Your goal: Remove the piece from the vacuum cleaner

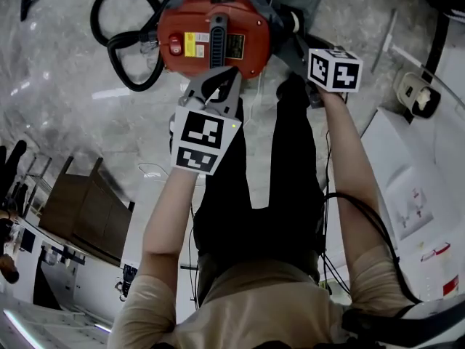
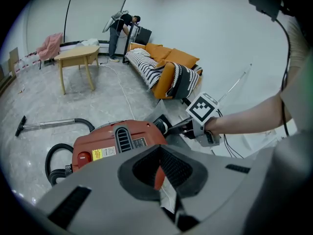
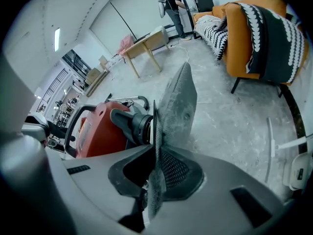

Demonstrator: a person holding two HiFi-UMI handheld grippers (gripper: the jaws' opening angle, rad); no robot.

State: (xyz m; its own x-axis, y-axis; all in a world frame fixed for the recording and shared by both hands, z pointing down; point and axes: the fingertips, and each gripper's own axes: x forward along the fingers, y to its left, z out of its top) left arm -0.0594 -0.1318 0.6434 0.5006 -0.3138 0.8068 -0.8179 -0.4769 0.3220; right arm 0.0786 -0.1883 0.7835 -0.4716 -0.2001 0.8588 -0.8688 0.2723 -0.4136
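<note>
While the left gripper (image 2: pixel 159 153) is closed, the right gripper (image 3: pixel 155 148) clamps a flat, dusty piece (image 3: pixel 178 106).

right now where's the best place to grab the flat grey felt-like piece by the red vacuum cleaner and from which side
Take the flat grey felt-like piece by its free edge, coming from the side away from the red vacuum cleaner. It stands edge-on beside the black round port, so both flat faces are free for the jaws. The right gripper is shut on it.
</note>
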